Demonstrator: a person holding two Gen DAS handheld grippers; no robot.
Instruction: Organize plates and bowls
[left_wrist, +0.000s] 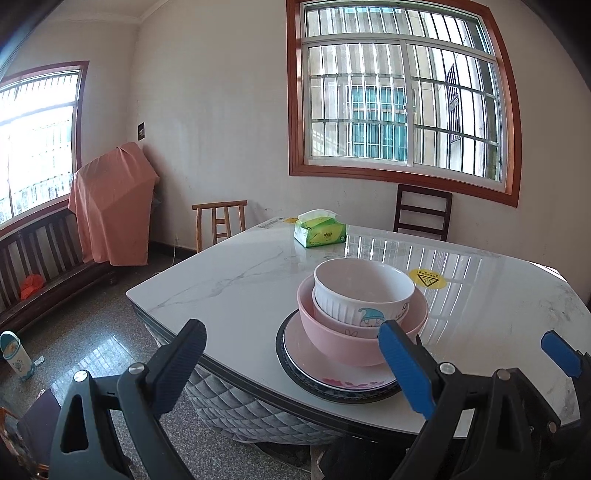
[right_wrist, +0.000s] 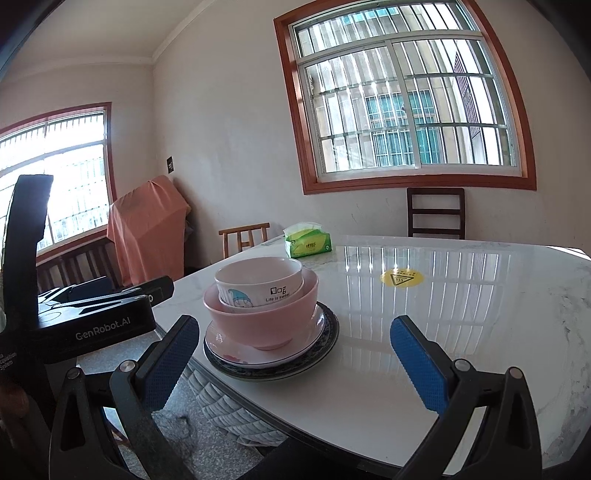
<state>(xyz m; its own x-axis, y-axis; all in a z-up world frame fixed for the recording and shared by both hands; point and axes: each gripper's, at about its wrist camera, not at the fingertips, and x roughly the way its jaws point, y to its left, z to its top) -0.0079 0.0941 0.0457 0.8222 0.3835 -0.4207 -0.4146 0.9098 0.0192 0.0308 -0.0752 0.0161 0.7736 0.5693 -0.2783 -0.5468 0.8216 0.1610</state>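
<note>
A stack stands near the front edge of the marble table (left_wrist: 236, 280). A white ribbed bowl with a cartoon print (left_wrist: 364, 286) sits in a pink bowl (left_wrist: 343, 338), on a pink flowered plate (left_wrist: 306, 354), on a dark-rimmed plate (left_wrist: 332, 393). The right wrist view shows the same white bowl (right_wrist: 258, 282), pink bowl (right_wrist: 262, 319), flowered plate (right_wrist: 229, 341) and dark-rimmed plate (right_wrist: 273, 371). My left gripper (left_wrist: 293, 341) is open and empty, just short of the stack. My right gripper (right_wrist: 295, 336) is open and empty, to the right of the stack.
A green tissue pack (left_wrist: 319, 232) lies at the table's far side, and a yellow warning sticker (left_wrist: 427, 277) is stuck to the top. Wooden chairs (left_wrist: 423, 212) stand behind the table. A bench (left_wrist: 44, 266) with an orange cloth stands at the left wall.
</note>
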